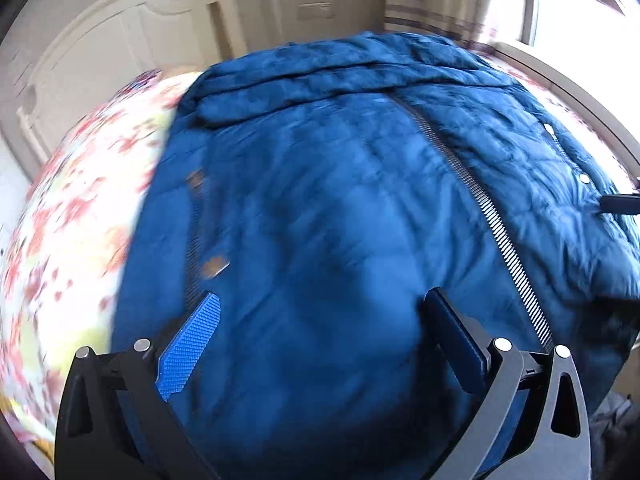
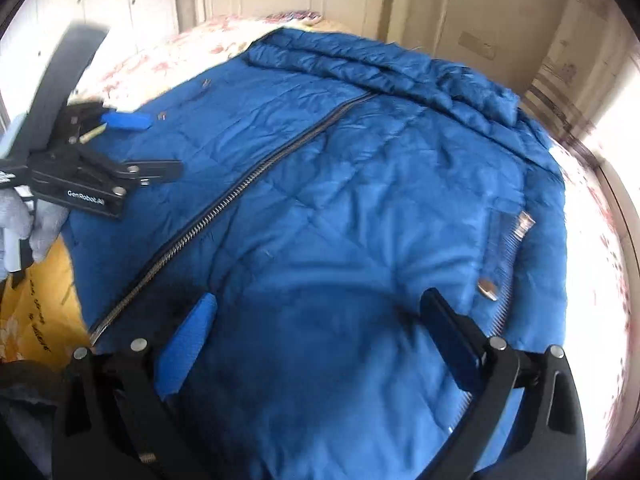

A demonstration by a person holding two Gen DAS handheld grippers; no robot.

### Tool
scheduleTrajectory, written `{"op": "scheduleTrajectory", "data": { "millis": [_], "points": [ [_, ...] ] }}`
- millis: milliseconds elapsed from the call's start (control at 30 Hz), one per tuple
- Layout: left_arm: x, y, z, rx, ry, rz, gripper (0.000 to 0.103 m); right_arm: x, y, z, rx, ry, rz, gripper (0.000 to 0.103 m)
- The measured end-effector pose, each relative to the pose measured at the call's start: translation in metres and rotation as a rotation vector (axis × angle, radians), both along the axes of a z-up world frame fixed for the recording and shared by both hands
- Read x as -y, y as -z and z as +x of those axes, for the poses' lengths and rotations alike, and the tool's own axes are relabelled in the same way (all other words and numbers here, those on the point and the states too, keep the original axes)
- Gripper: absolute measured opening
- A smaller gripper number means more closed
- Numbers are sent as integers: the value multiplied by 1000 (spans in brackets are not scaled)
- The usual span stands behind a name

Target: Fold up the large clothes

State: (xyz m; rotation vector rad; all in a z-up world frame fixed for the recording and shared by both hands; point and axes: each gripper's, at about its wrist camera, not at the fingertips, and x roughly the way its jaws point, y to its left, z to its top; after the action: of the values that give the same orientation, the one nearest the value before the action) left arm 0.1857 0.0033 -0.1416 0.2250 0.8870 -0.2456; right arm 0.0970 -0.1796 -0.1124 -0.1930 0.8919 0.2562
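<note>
both grippers hang with fingers spread and empty: the left gripper (image 1: 320, 308) and the right gripper (image 2: 320, 308) over the blue quilted jacket (image 2: 340, 200), which lies flat, zipped, on the floral bedspread (image 1: 72, 200). likely next, though blur hides the hem: pinch deep through the puffy, slippery padding on both sides evenly, avoiding the metal zipper (image 2: 240, 192).

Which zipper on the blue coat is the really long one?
The centre zipper on the blue coat: it runs from hem to collar. The pocket zipper near the coat's edge is much shorter.
</note>
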Motion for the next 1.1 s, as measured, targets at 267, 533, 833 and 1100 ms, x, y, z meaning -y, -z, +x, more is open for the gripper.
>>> {"op": "scheduleTrajectory", "data": {
  "millis": [267,533,833,1100],
  "points": [
    [-49,2,-26,31,-74,-82,98,30,12,-26,-4,100,25,100],
    [18,-24,-74,158,56,-63,98,-42,6,-40,76,-73,1,100],
    [4,11,-70,89,54,-94,99,-29,14,-48,42,-54,-19,100],
    [-52,-5,-85,146,-90,-125,99,50,8,-65,50,146,32,100]
  ]
}}
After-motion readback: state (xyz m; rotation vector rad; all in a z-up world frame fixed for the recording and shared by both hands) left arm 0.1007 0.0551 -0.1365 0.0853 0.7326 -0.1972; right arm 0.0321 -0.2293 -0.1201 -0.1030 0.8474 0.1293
